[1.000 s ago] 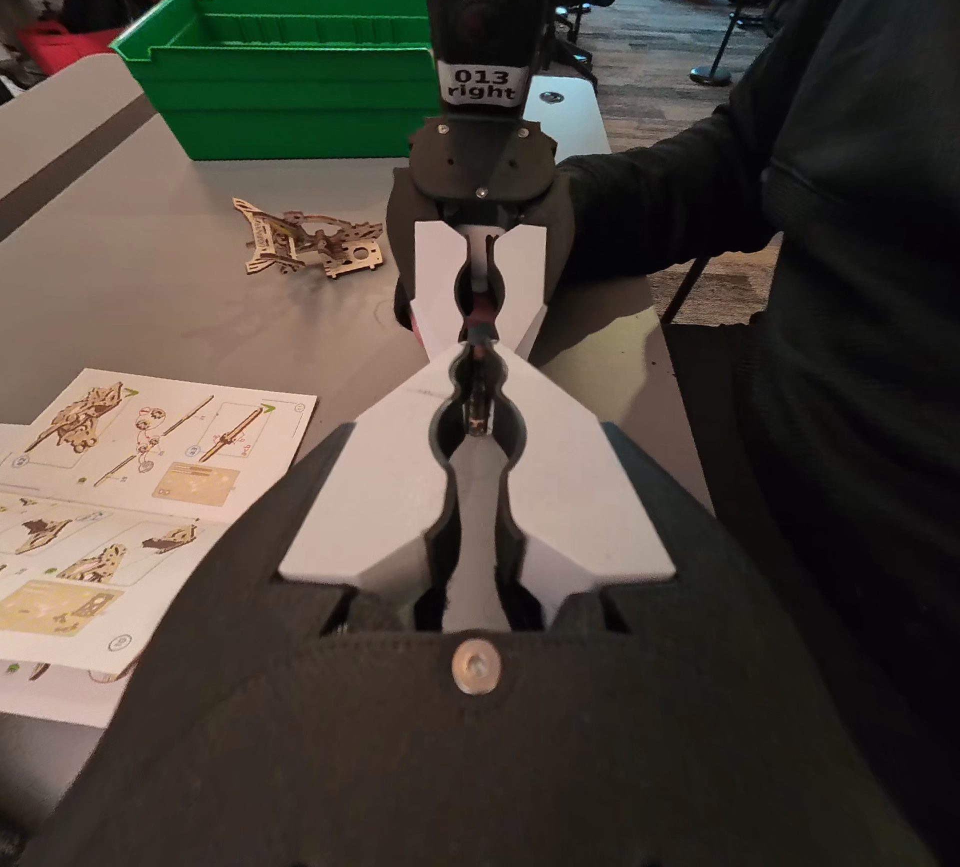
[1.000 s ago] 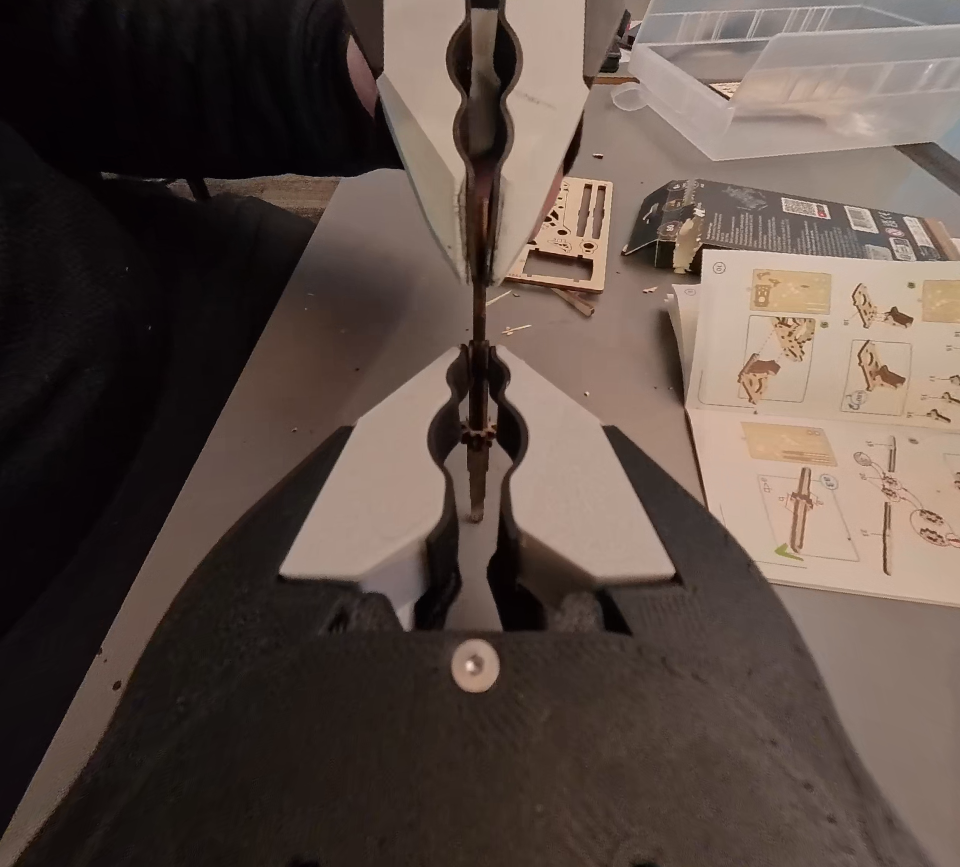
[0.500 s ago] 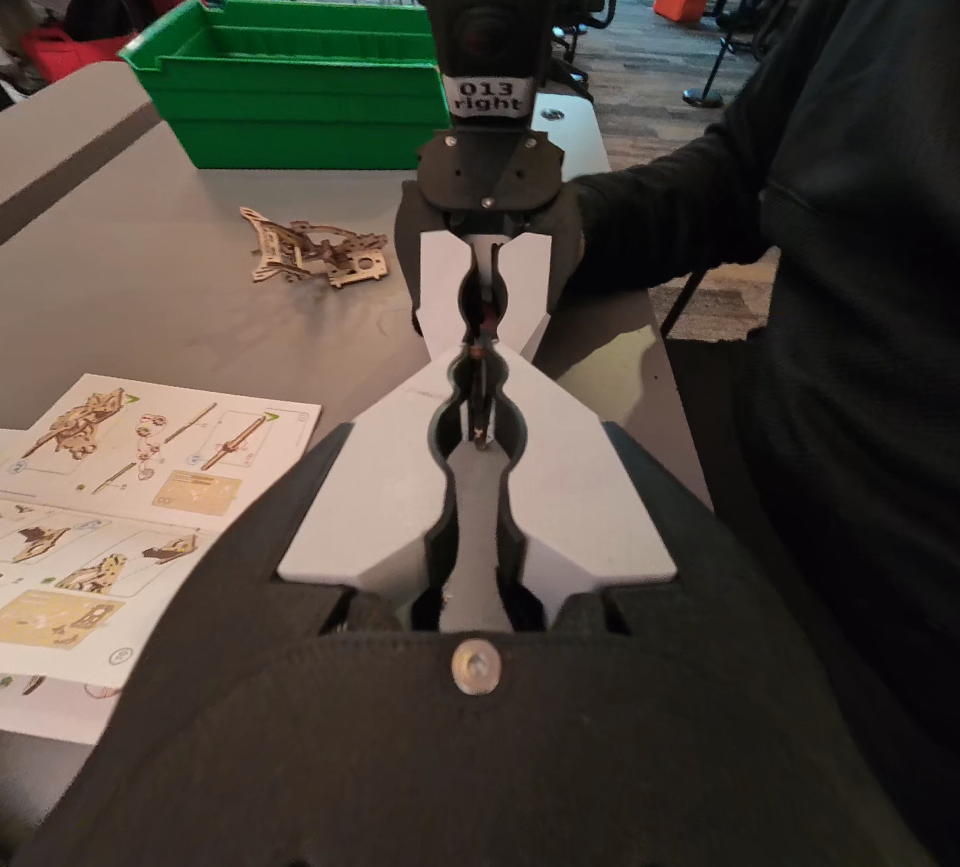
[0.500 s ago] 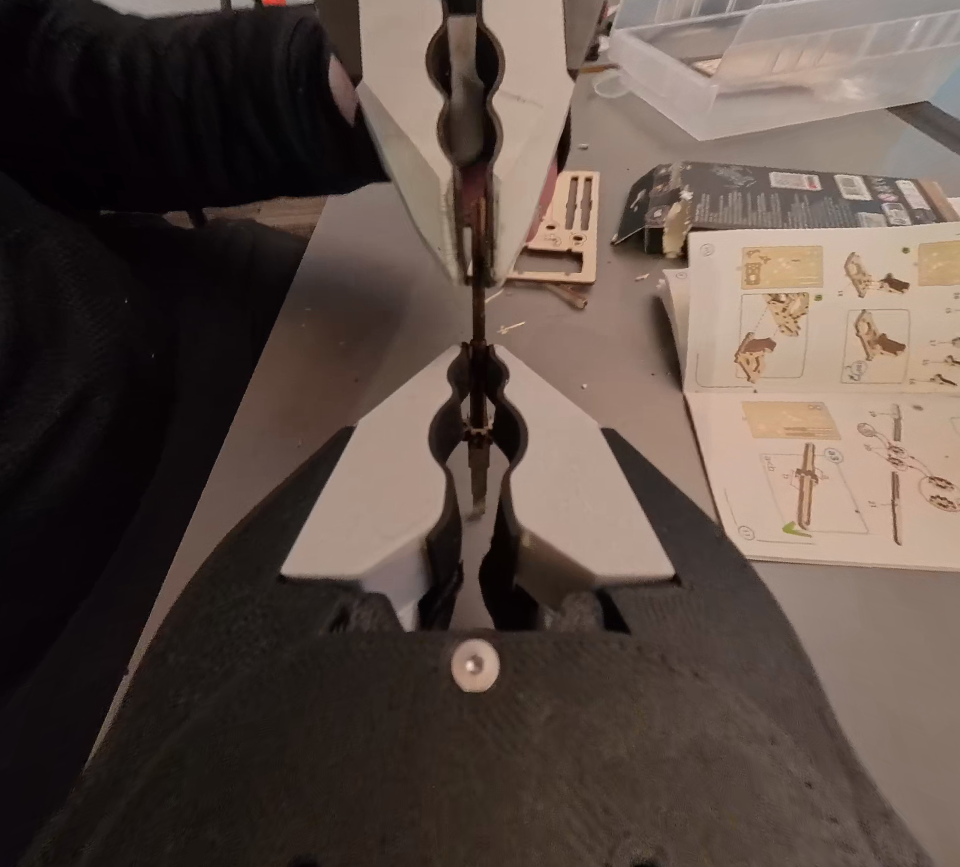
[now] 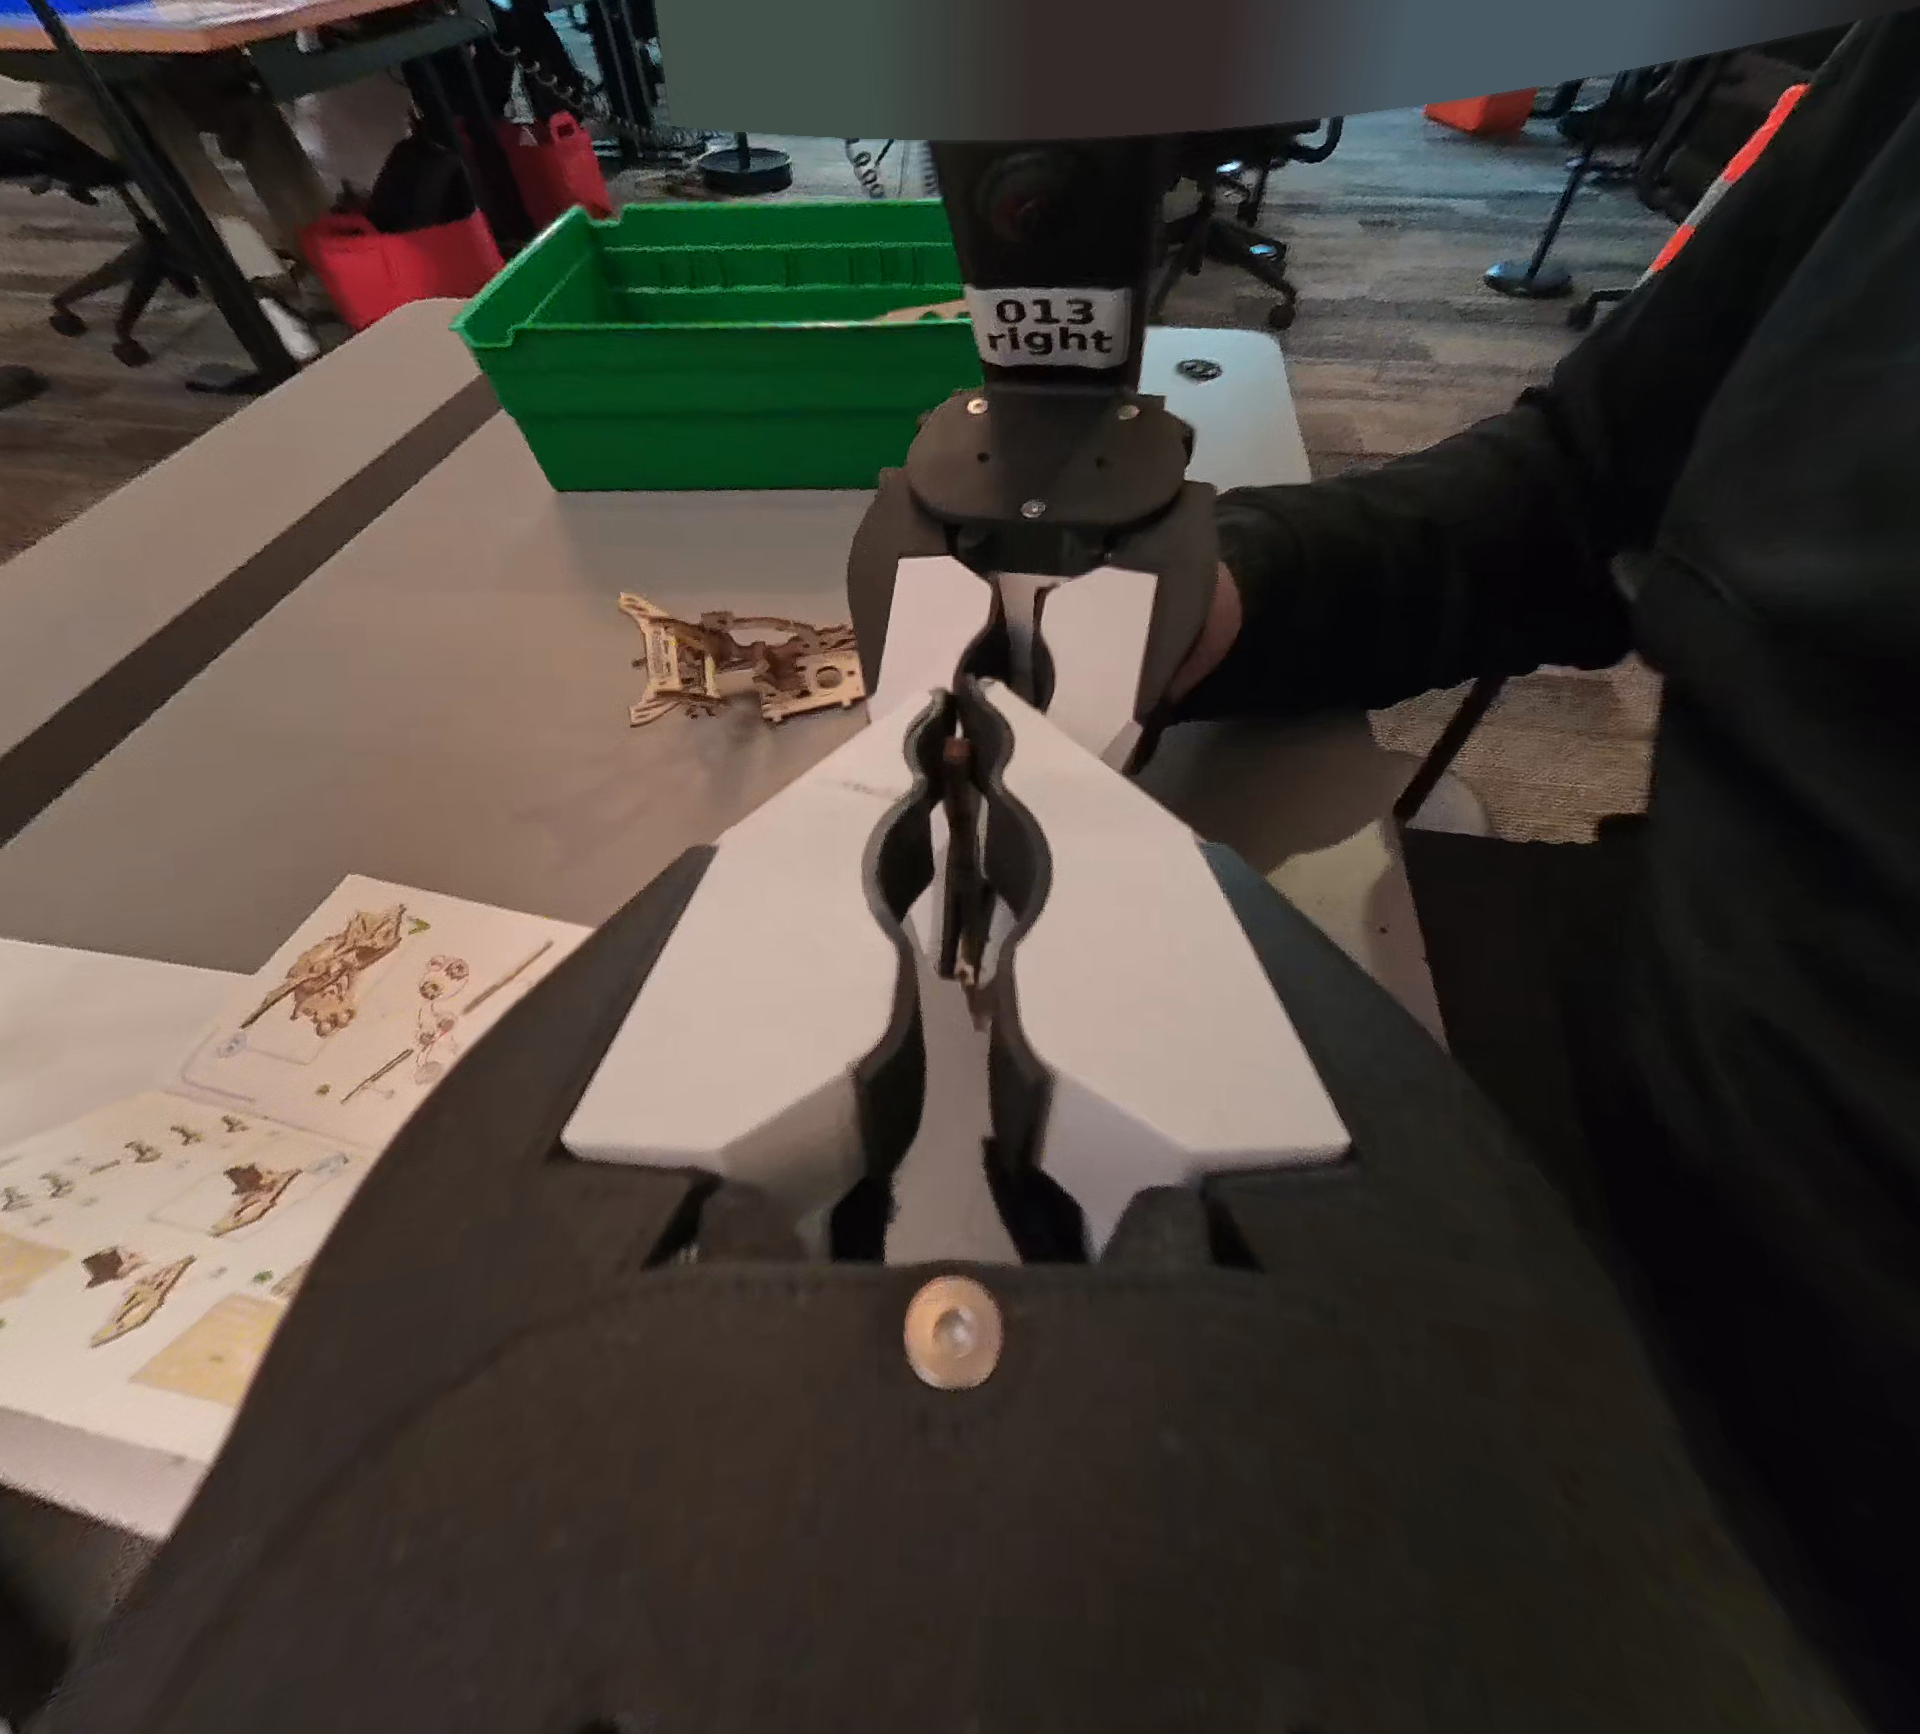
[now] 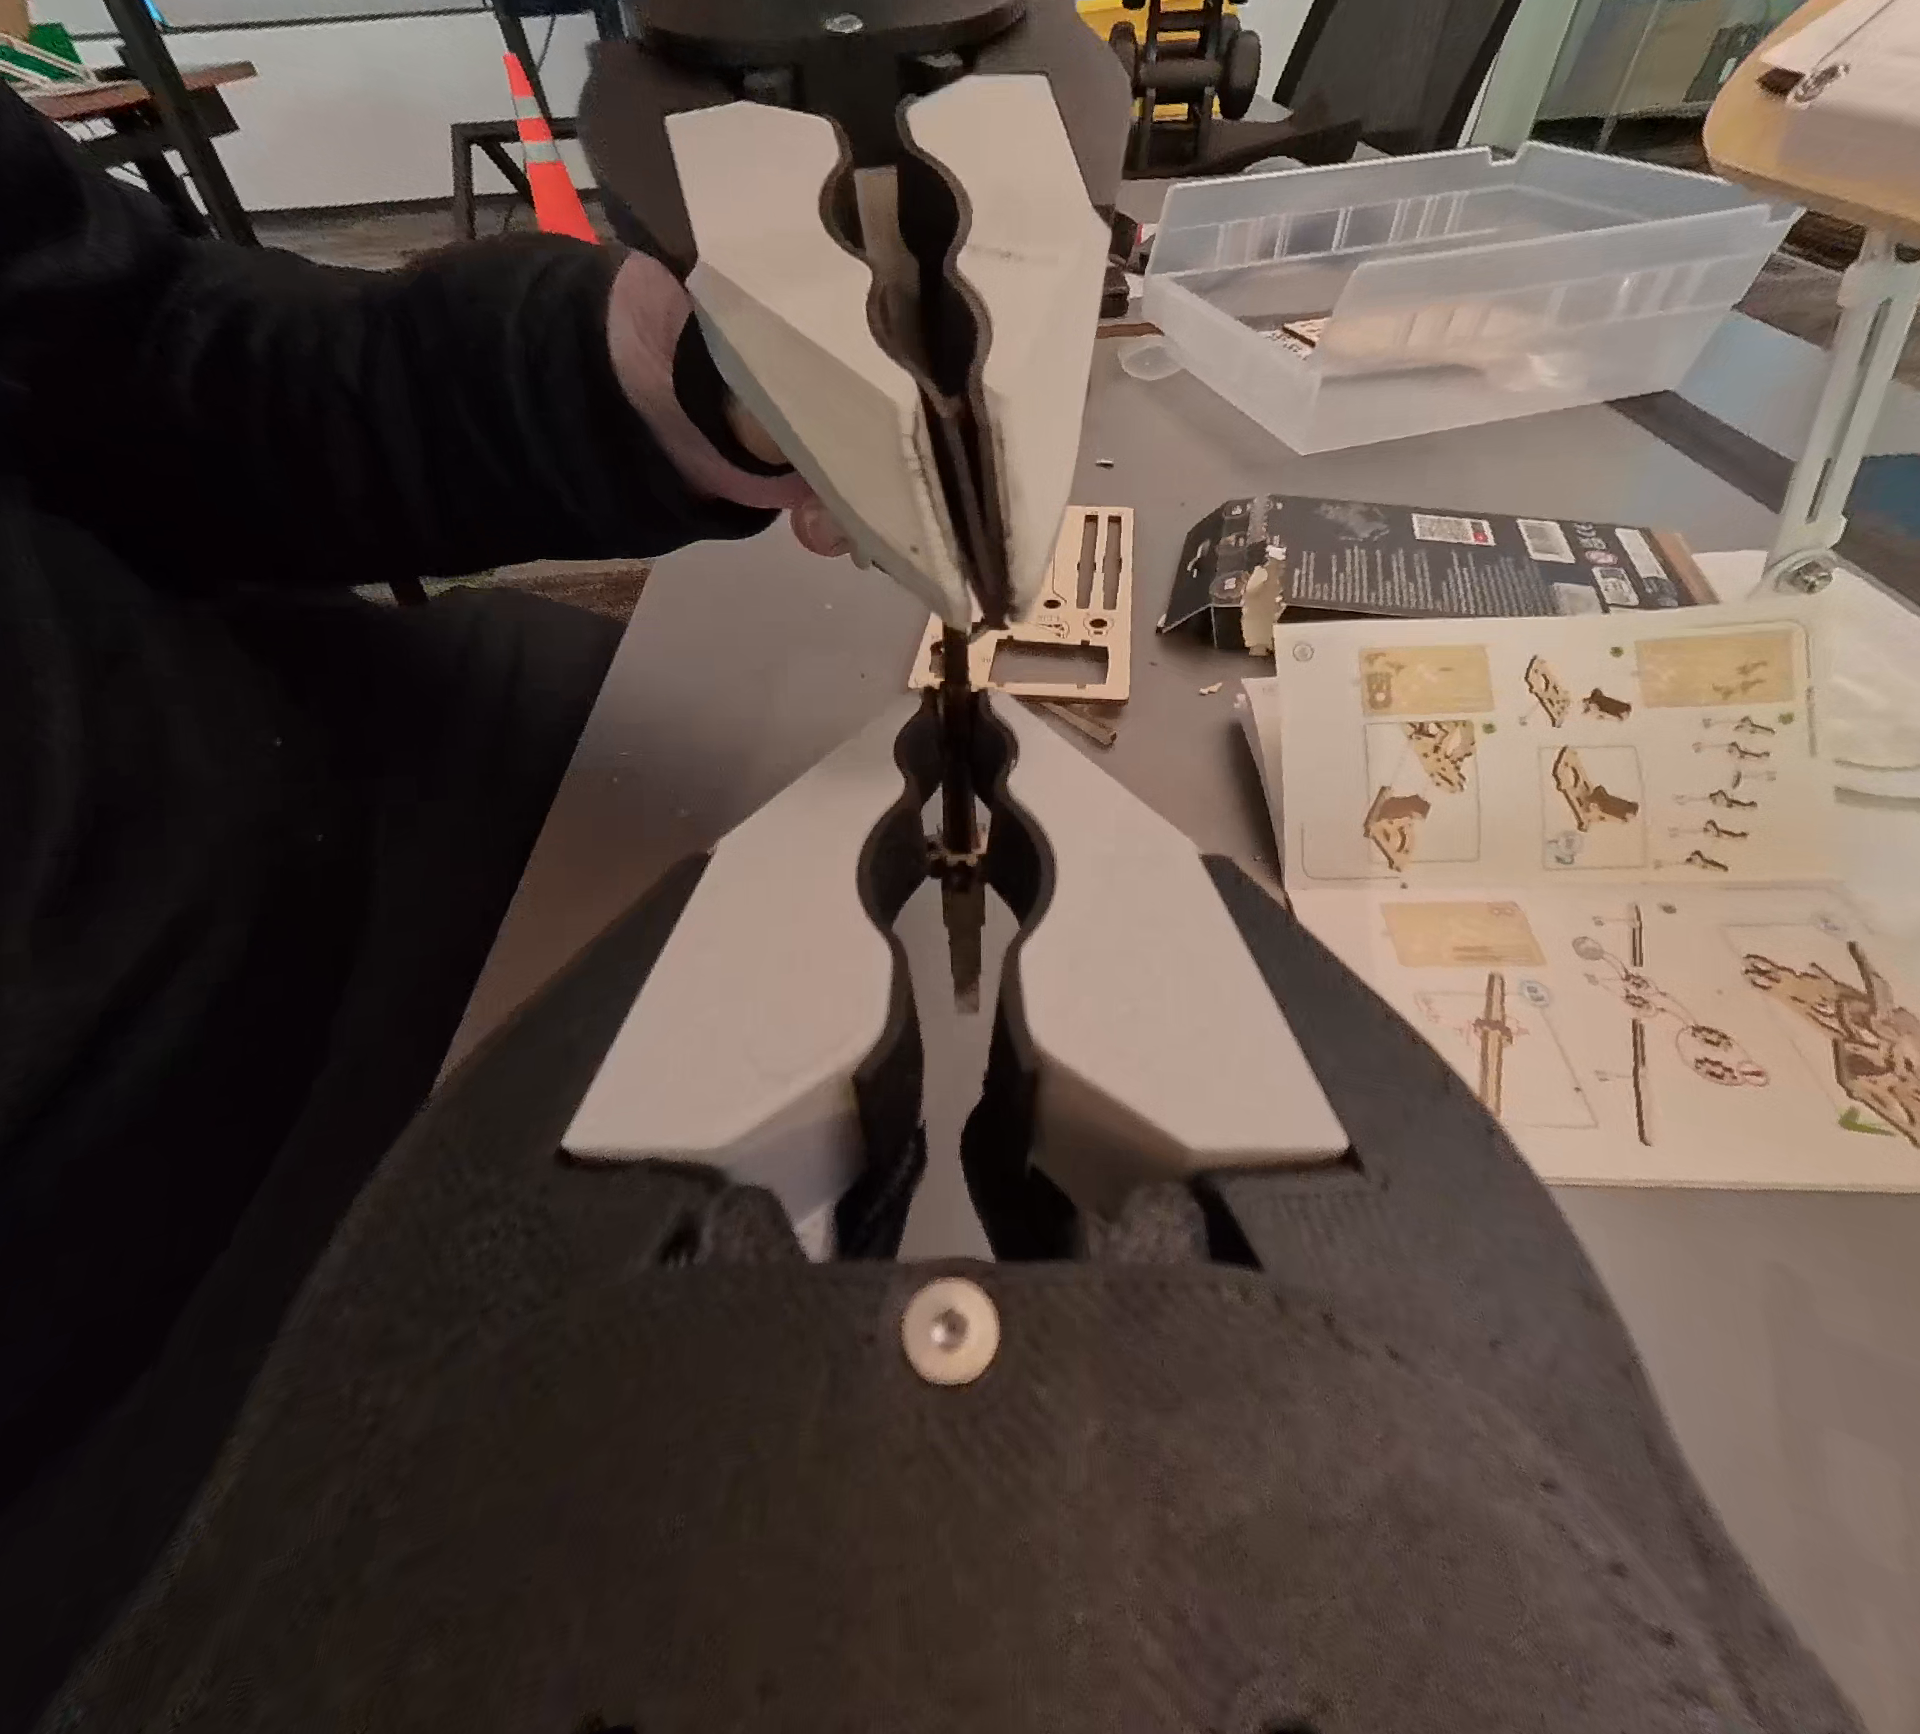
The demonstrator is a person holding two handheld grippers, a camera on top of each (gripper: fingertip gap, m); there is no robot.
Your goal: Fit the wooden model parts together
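Note:
In the right wrist view my right gripper [image 6: 956,710] is shut on a thin dark wooden stick [image 6: 958,811] with a small cross piece [image 6: 956,856] on it. The stick runs forward out of its fingertips into the tips of my left gripper [image 6: 971,616], which comes in from above, tilted, with its pads pressed on the far end. In the left wrist view my left gripper [image 5: 961,699] is shut on the stick [image 5: 961,863]. The white fingers [image 5: 1091,645] of the right gripper show just behind it, their tips hidden. Both grippers are above the grey table [image 5: 416,697].
A partly built wooden model [image 5: 743,661] lies before a green bin [image 5: 727,354]. Instruction sheets [image 6: 1558,853] lie on the table. A punched-out wooden sheet [image 6: 1070,635], a dark box [image 6: 1434,562] and a clear plastic bin [image 6: 1455,302] are nearby. A person's dark sleeve [image 6: 312,396] is at the left. The tips of one gripper are about 6 centimeters away from the tips of the other.
Both grippers have risen and tilted, and their tips have come closer together along the stick. Both stay shut on it.

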